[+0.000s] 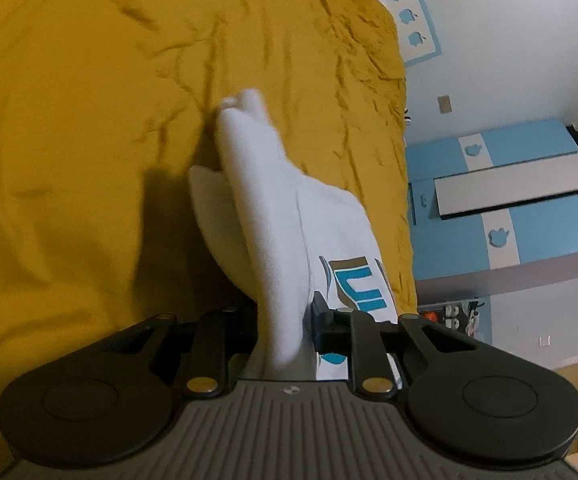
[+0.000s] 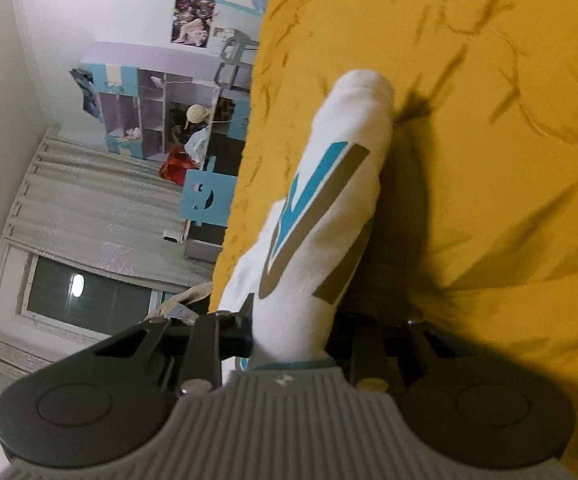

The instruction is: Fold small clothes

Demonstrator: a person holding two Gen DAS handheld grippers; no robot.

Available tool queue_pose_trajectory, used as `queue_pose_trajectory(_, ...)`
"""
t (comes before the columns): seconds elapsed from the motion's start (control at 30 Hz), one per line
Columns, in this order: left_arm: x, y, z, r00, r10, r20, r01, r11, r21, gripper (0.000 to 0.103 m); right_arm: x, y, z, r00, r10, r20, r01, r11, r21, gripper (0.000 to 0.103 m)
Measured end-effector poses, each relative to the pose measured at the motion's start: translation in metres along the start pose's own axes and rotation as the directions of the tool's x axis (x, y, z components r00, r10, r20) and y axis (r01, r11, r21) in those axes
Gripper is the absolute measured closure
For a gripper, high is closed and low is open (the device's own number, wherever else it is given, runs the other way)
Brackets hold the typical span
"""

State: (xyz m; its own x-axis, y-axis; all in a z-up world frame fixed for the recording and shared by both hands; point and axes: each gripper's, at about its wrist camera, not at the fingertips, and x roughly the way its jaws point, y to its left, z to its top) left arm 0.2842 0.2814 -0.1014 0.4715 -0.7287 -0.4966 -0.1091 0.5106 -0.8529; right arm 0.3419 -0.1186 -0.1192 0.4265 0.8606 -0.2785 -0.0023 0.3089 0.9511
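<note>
Between our left gripper [image 1: 285, 324] fingers a white sock [image 1: 265, 200] is pinched, stretching lengthwise ahead; our right gripper [image 2: 289, 332] clamps probably the same sock's other end

White sock [image 1: 265, 208] with blue and brown lettering; mustard-yellow bedspread [image 1: 69, 120]; blue-and-white cabinet [image 1: 529, 208].

Both wrist views indoor, warm artificial light, moderately dim; heavy fisheye bend with black vignette at the corners; white sock [image 1: 273, 216] soft with motion blur, its toe end smeared; sock throws a dark shadow on the yellow bedspread [image 1: 69, 120] to its left in the left view, to its right in the right view; lamp glare reflected in the dark window [image 2: 77, 284]; background furniture slightly soft, noisy.
</note>
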Motion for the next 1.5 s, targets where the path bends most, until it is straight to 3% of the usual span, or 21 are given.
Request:
queue_pose_trajectory(0.23,0.001,-0.056,-0.009,1.000,-0.011,-0.006,0.011,0.997,0.082,0.079,-0.045,0.022,0.014,0.996,0.060,0.059,-0.060,0.998,-0.008,0.080)
queue_pose_trajectory(0.47,0.025,-0.120,-0.021,0.998,-0.025,-0.050,0.032,0.987,0.158,0.079,-0.117,0.041,0.030,0.988,0.086,0.124,-0.081,0.996,-0.043,0.080)
queue_pose_trajectory(0.77,0.096,-0.223,-0.042,0.986,-0.087,-0.142,0.124,0.954,0.273,0.079,-0.255,0.066,0.070,0.970,0.068,0.234,-0.043,0.993,-0.111,0.081)
queue_pose_trajectory(0.97,0.169,-0.267,-0.064,0.963,-0.114,-0.244,0.182,0.943,0.277,0.079,-0.354,0.059,0.105,0.961,0.002,0.276,0.014,0.998,-0.054,0.081)
queue_pose_trajectory(1.17,0.245,-0.260,-0.112,0.930,-0.100,-0.355,0.192,0.953,0.234,0.079,-0.433,0.008,0.123,0.954,-0.064,0.292,0.067,0.998,0.002,0.080)
queue_pose_trajectory(1.27,0.285,-0.232,-0.137,0.905,-0.067,-0.420,0.171,0.962,0.215,0.079,-0.453,-0.041,0.118,0.952,-0.116,0.283,0.100,0.992,0.073,0.080)
queue_pose_trajectory(1.37,0.321,-0.189,-0.152,0.869,-0.058,-0.492,0.137,0.983,0.126,0.079,-0.459,-0.095,0.107,0.949,-0.195,0.247,0.151,0.971,0.185,0.078)
queue_pose_trajectory(1.43,0.330,-0.163,-0.154,0.869,-0.104,-0.483,0.142,0.989,0.042,0.075,-0.462,-0.130,0.095,0.950,-0.212,0.230,0.149,0.953,0.264,0.077)
queue_pose_trajectory(1.5,0.331,-0.137,-0.153,0.849,-0.192,-0.492,0.179,0.981,-0.074,0.066,-0.467,-0.156,0.083,0.951,-0.177,0.252,0.087,0.939,0.333,0.074)
